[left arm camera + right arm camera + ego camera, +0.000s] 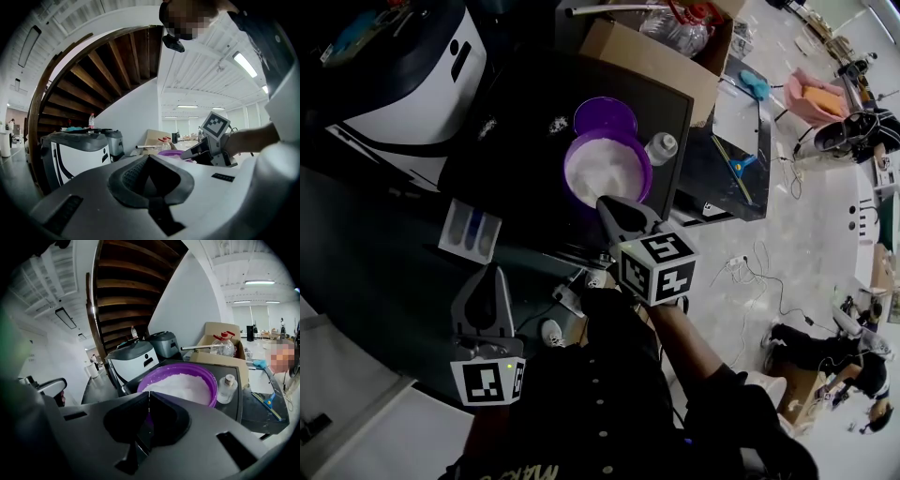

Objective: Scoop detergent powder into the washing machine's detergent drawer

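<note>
Right gripper view: the right hand-held gripper (148, 394) has its jaws pressed together just before the purple bowl (212, 380) of powder (180, 383) on the dark counter (236, 404). Head view: the left hand-held gripper (494, 274), likewise closed, hovers near the white drawer (471, 232).

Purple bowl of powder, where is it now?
Head view, upper centre: the purple bowl sits on the dark machine top, ahead of the right gripper, a small bottle at its right.
</note>
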